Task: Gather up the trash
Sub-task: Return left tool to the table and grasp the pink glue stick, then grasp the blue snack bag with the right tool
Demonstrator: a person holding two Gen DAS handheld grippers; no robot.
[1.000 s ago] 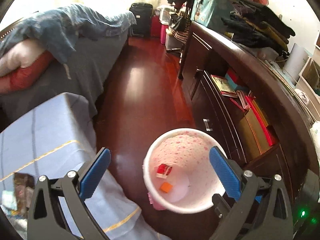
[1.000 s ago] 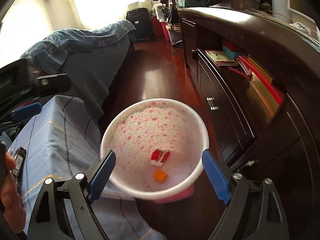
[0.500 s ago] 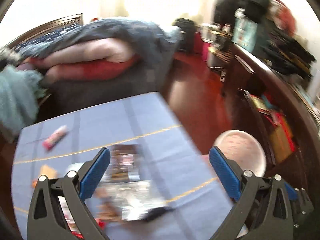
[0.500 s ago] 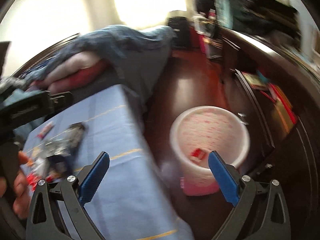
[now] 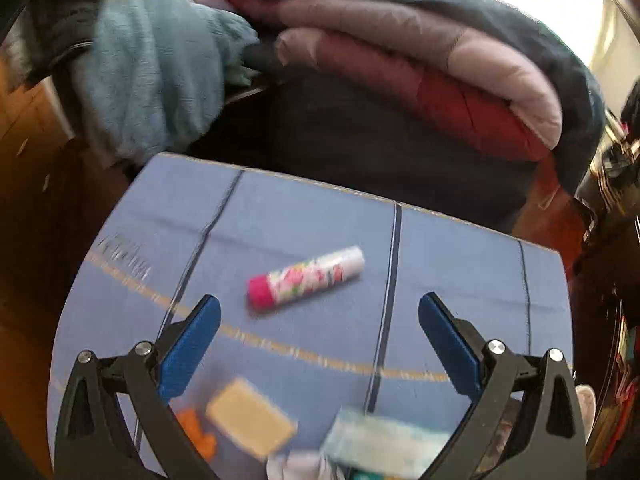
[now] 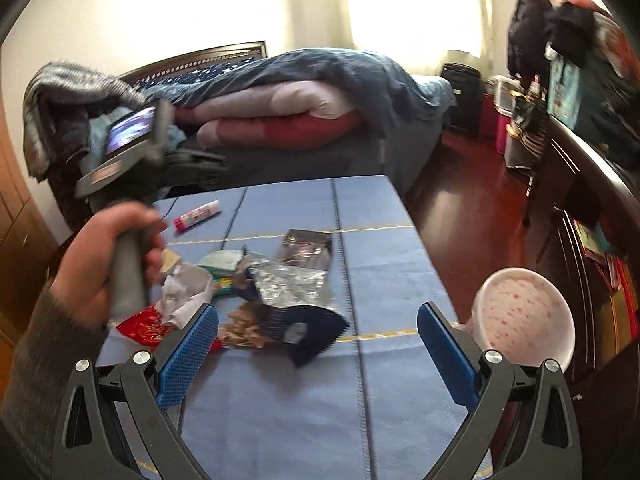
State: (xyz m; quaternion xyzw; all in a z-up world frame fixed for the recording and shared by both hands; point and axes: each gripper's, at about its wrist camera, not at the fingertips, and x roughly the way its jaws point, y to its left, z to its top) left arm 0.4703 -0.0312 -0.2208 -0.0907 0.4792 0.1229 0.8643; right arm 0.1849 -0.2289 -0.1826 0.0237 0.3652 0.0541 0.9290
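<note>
Both tongs, left (image 5: 319, 334) and right (image 6: 318, 344), hang open and empty over the table (image 6: 368, 200), so picking comes next: the glue stick (image 5: 306, 275) at twelve o'clock, then the bin (image 6: 524, 316) at three.

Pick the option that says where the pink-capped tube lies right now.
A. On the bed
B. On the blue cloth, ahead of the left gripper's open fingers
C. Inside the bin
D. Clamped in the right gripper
B: the tube lies flat on the blue cloth, ahead of the left gripper, whose fingers stand apart and empty; the right gripper is open too, and the bin sits off to the side.
</note>
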